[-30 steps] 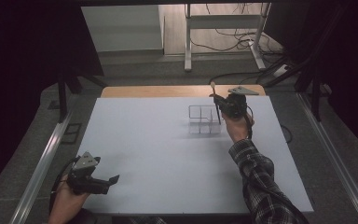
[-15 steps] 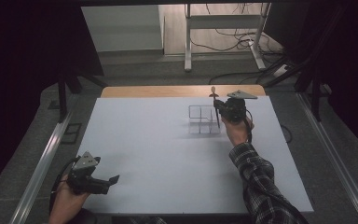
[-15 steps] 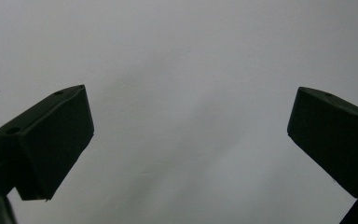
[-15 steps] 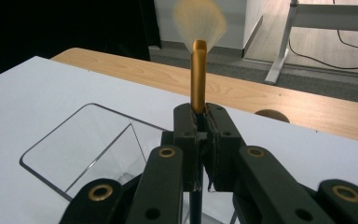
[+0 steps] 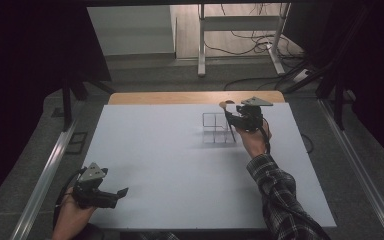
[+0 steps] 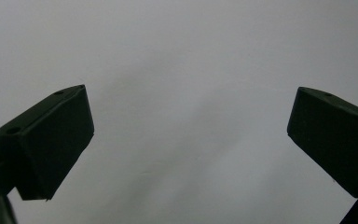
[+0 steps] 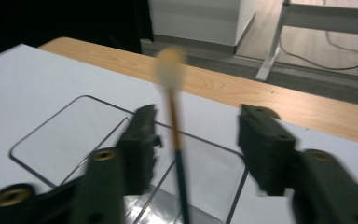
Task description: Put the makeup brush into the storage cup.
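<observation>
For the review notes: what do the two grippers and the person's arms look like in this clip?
Both grippers are black, each topped by a grey three-cornered plate. The left gripper has blocky, wedge-shaped black jaws with small holes. The right gripper shows brass-coloured fittings near its jaws. A dark cable trails from it along the wrist. The right arm wears a dark plaid sleeve; no sleeve shows on the left forearm.

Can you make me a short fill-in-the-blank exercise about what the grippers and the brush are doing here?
1. The slim dark-handled brush stands in the clear ___ organizer.
2. The right gripper's jaws have just been ___, brush between them.
3. The left gripper is open over the ___ table.

Missing words: compartmented; opening; white
</observation>
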A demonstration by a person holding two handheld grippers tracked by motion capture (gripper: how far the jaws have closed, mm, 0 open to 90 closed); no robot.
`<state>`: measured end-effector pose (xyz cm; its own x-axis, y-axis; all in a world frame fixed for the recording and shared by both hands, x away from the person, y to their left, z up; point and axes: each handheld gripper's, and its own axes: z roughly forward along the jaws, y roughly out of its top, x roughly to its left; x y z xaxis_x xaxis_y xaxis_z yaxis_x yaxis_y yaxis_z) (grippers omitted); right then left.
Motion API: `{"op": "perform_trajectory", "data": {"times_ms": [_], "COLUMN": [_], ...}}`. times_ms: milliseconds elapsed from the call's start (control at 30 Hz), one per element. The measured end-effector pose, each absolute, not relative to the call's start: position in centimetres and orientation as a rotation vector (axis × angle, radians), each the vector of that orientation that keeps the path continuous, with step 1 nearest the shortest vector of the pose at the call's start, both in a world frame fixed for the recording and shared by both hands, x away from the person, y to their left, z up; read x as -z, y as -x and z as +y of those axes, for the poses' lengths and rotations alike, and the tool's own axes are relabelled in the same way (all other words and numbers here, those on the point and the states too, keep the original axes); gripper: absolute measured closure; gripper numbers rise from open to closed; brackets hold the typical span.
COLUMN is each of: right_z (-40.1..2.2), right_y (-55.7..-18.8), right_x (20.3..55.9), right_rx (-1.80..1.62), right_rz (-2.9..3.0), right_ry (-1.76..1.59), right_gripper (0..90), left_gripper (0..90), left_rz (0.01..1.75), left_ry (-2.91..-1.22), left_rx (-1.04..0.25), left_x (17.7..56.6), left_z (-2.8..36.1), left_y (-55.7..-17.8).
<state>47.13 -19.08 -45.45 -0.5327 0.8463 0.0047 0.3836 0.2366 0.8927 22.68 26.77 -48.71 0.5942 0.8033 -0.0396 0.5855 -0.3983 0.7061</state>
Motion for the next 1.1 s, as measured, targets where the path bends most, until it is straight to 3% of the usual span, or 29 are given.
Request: {"op": "perform_trajectory", "data": {"times_ms": [167,367,633,1100], "right_z": [-18.7,-18.2,-18.0,-17.9], "right_y": [-47.6,-47.9,-47.9,-47.5], "right_x": [45.4,45.6,45.5,45.2], "right_rx": [-1.239,-1.207,-1.199,-1.187], "right_rz": [2.071,2.120,2.145,2.193], "right_ry": [-1.121,-1.132,-1.142,-1.132], "right_gripper": [20.8,10.7,5.4,4.6], "left_gripper": [0.9,0.9,0.9,0.8], "left_rz": [1.095,1.096,1.096,1.095], "left_ry": [-2.128,-2.129,-2.128,-2.132], "left_rx": [-0.404,-0.404,-0.404,-0.404], "left_x": [48.7,48.7,48.7,48.7], "left_z": [26.8,26.8,26.8,26.7], "left_y": [-22.7,-22.7,-22.7,-22.7]}}
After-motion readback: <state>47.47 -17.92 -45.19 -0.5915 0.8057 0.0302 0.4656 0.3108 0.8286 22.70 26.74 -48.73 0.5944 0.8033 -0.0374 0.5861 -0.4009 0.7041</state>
